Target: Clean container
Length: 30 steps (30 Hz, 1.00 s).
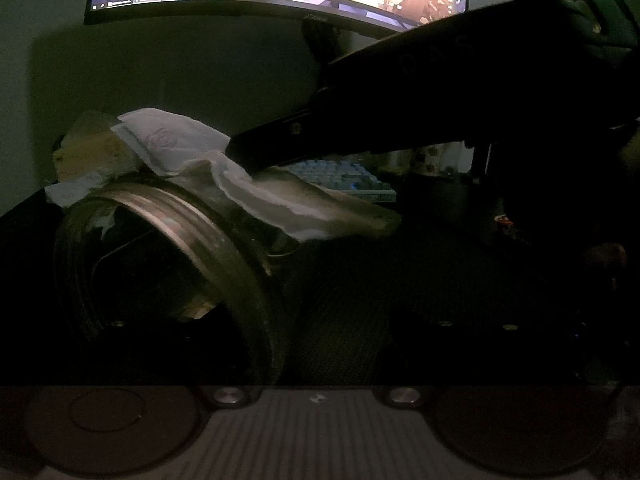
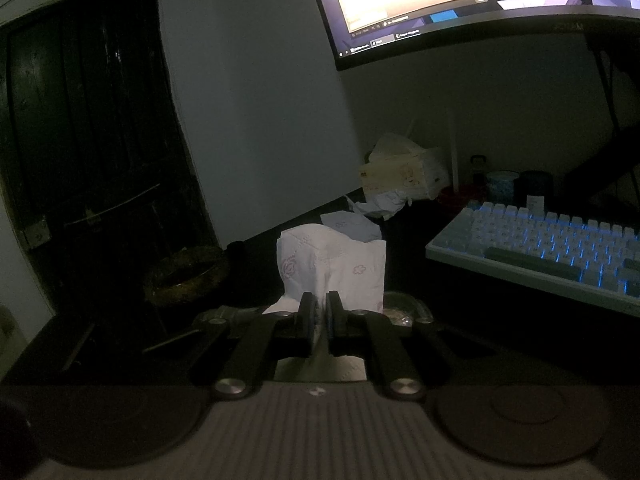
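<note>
A clear glass container [image 1: 172, 216] with a threaded rim lies tilted on its side, mouth toward the lower left. It sits between the wide-set dark fingers of my left gripper [image 1: 296, 304], which hold it. A white flower-printed tissue [image 1: 256, 192] is draped over its top. My right gripper [image 1: 244, 156] reaches in from the upper right and presses the tissue onto the glass. In the right wrist view the right gripper [image 2: 318, 304] is shut on the tissue [image 2: 332, 264], and a bit of the container [image 2: 400, 310] shows beneath it.
The room is dim. A blue-lit keyboard [image 2: 540, 248] lies to the right, under a bright monitor [image 2: 480, 0]. A tissue box [image 2: 404, 176] and crumpled tissues sit by the wall, with cups [image 2: 502, 186] beside them. A dark round dish [image 2: 188, 276] stands at the left.
</note>
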Tool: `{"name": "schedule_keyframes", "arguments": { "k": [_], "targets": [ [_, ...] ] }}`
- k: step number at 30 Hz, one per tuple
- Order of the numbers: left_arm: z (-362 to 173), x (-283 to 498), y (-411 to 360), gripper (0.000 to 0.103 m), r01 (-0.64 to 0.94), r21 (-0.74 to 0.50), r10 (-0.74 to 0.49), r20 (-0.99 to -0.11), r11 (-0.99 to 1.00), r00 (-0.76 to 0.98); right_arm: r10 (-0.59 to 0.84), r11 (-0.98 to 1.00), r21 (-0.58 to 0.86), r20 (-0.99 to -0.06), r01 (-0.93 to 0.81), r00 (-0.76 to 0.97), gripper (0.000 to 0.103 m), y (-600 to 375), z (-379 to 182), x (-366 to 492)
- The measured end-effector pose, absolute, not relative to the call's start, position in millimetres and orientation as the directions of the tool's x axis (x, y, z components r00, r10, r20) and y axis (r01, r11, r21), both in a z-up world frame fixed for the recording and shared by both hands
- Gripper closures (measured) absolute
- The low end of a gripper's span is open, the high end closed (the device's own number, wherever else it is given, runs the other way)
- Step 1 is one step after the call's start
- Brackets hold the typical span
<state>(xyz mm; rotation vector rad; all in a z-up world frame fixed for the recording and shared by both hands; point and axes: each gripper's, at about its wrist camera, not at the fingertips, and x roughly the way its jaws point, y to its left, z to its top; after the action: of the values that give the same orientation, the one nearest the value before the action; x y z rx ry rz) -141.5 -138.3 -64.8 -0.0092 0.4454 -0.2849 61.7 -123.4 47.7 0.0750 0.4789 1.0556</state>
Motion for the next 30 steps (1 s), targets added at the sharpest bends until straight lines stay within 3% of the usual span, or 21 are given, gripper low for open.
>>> {"name": "schedule_keyframes", "arguments": {
  "k": [30],
  "targets": [
    [-69.2,-113.3,-90.2,0.024,0.273,-0.065,-0.274,-0.425,0.96,0.863,0.853,0.49,0.277,-0.347,-0.827,0.389,0.095,-126.9,49.2,66.2]
  ]
}}
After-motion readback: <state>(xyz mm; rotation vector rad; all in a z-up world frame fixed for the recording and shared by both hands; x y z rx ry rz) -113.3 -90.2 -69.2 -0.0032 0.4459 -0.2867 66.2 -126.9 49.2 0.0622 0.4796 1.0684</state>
